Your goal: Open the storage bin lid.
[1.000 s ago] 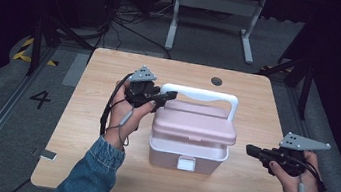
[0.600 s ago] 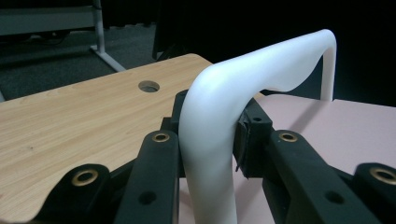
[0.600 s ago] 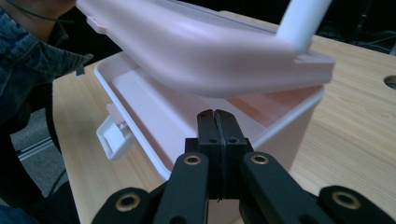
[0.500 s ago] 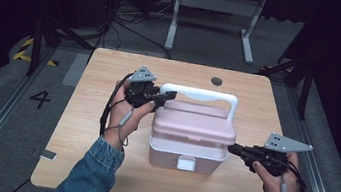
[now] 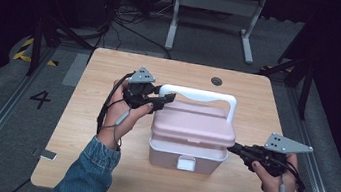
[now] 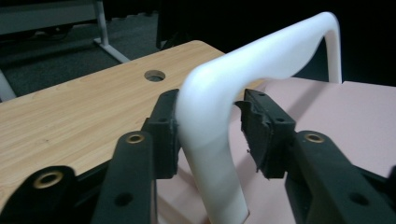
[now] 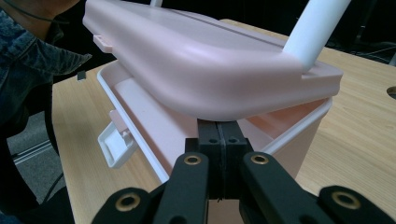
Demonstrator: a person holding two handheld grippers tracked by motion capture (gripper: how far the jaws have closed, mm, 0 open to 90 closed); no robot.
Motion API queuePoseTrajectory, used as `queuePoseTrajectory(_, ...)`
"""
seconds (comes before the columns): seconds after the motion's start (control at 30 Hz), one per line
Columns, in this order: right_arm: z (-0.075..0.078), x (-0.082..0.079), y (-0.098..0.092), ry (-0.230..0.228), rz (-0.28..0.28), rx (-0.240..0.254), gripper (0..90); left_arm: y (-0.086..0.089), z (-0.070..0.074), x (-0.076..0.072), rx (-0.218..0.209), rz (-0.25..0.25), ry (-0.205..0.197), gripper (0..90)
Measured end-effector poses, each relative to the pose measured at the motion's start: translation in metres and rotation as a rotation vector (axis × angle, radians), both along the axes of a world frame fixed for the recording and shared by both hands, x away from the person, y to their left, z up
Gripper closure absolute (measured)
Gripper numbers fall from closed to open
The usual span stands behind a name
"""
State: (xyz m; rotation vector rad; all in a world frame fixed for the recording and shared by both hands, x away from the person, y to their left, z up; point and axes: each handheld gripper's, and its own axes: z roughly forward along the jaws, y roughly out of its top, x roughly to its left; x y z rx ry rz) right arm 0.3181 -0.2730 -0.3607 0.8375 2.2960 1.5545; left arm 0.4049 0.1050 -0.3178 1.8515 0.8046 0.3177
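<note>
A pink box [image 5: 188, 151] with a white handle [image 5: 199, 94] stands mid-table, its white front latch [image 5: 185, 163] hanging loose. My left gripper [image 5: 168, 98] is at the handle's left corner. Its jaws have just been opening, and the handle [image 6: 210, 93] stands between them with a gap on one side. My right gripper [image 5: 232, 147] is shut with nothing in it. In the right gripper view its tips [image 7: 218, 135] sit under the edge of the lid [image 7: 210, 60], which is lifted ajar above the box rim.
The wooden table [image 5: 112, 67] has a round cable hole [image 5: 216, 81] at the back. A small flat item [image 5: 47, 155] lies at the front left corner. A metal stand [image 5: 210, 11] is on the floor behind the table.
My right gripper has moved left and slightly down, up to the box's right side. The left hand has stayed at the handle.
</note>
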Motion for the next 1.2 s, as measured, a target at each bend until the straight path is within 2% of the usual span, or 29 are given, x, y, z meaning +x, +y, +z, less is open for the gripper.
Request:
queuePoseTrajectory(0.13, 0.000, 0.000, 0.000, -0.005, -0.002, -0.001, 90.0, 0.007, 0.003, -0.002, 0.054, 0.000, -0.008, 48.2)
queuePoseTrajectory(0.3, 0.001, -0.001, 0.001, -0.015, -0.007, 0.000, 90.0, 0.020, 0.010, -0.009, 0.085, 0.027, -0.037, 44.2)
queuePoseTrajectory(0.4, 0.001, -0.001, 0.001, -0.020, -0.006, 0.005, 90.0, 0.025, 0.013, -0.014, 0.128, 0.027, -0.051, 42.5)
queuePoseTrajectory(0.6, 0.002, -0.001, 0.000, -0.023, -0.013, 0.015, 90.0, 0.033, 0.020, -0.026, 0.159, 0.014, -0.074, 39.8)
queuePoseTrajectory(0.77, 0.007, 0.001, 0.000, -0.039, -0.021, 0.036, 90.0, 0.037, 0.020, -0.035, 0.184, -0.020, -0.062, 37.5)
queuePoseTrajectory(0.93, 0.010, 0.005, 0.001, -0.050, -0.016, 0.048, 90.0, 0.044, 0.017, -0.040, 0.219, -0.014, -0.057, 35.3)
queuePoseTrajectory(1.0, 0.013, 0.006, 0.002, -0.056, -0.017, 0.055, 90.0, 0.046, 0.014, -0.042, 0.243, -0.029, -0.043, 34.5)
queuePoseTrajectory(1.1, 0.016, 0.008, 0.003, -0.069, -0.019, 0.063, 90.0, 0.047, 0.009, -0.044, 0.247, -0.060, -0.001, 34.0)
queuePoseTrajectory(1.2, 0.018, 0.011, 0.003, -0.079, -0.018, 0.071, 90.0, 0.046, 0.005, -0.046, 0.262, -0.071, -0.004, 34.8)
